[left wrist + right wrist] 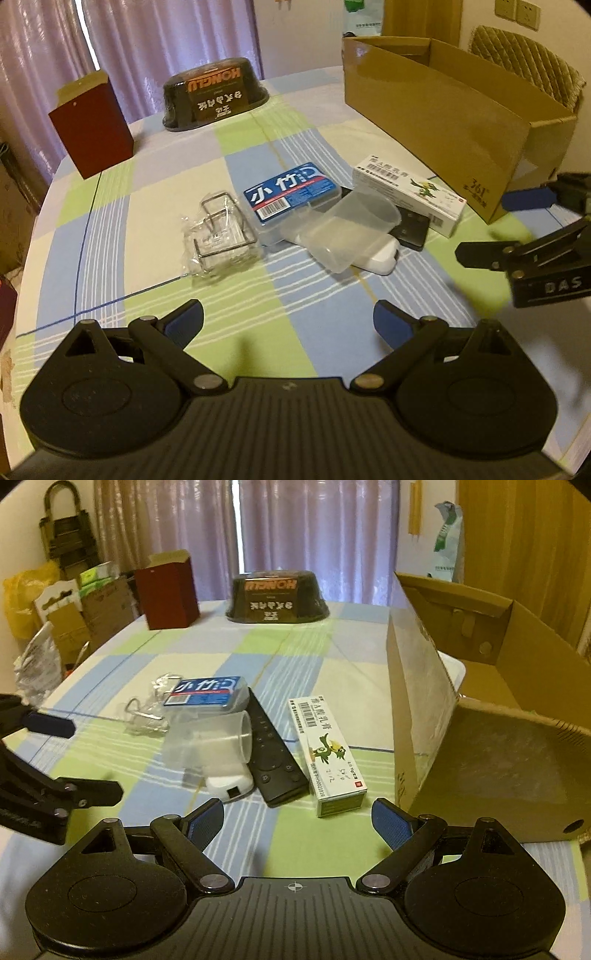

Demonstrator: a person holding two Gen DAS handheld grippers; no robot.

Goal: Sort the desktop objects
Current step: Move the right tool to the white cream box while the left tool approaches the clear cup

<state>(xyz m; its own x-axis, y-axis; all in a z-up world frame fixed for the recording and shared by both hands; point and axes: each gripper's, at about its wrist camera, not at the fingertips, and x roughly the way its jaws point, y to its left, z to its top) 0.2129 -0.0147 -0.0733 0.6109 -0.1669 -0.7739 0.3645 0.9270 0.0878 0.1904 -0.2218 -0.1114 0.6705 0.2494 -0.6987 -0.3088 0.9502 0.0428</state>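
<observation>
A small heap of objects lies mid-table: a blue-labelled plastic case (pixel 291 195) (pixel 207 694), a clear plastic cup (pixel 347 229) (pixel 210 744) on its side, a black remote (pixel 275 757) (pixel 410 227), a white charger (pixel 231 786) (pixel 380 258), a white medicine carton (pixel 328 749) (pixel 410 194) and a wire clip in clear wrap (pixel 221 236) (pixel 147 712). My left gripper (pixel 288 325) is open, hovering short of the heap. My right gripper (pixel 297 819) is open just before the carton and remote. Neither holds anything.
An open cardboard box (pixel 443 103) (pixel 480 716) stands at the right on the checked tablecloth (pixel 147 192). At the far side sit a dark red box (pixel 92 125) (pixel 170 590) and an upturned black bowl (pixel 218 96) (pixel 277 598). Bags and cartons (pixel 74 602) crowd beyond the left edge.
</observation>
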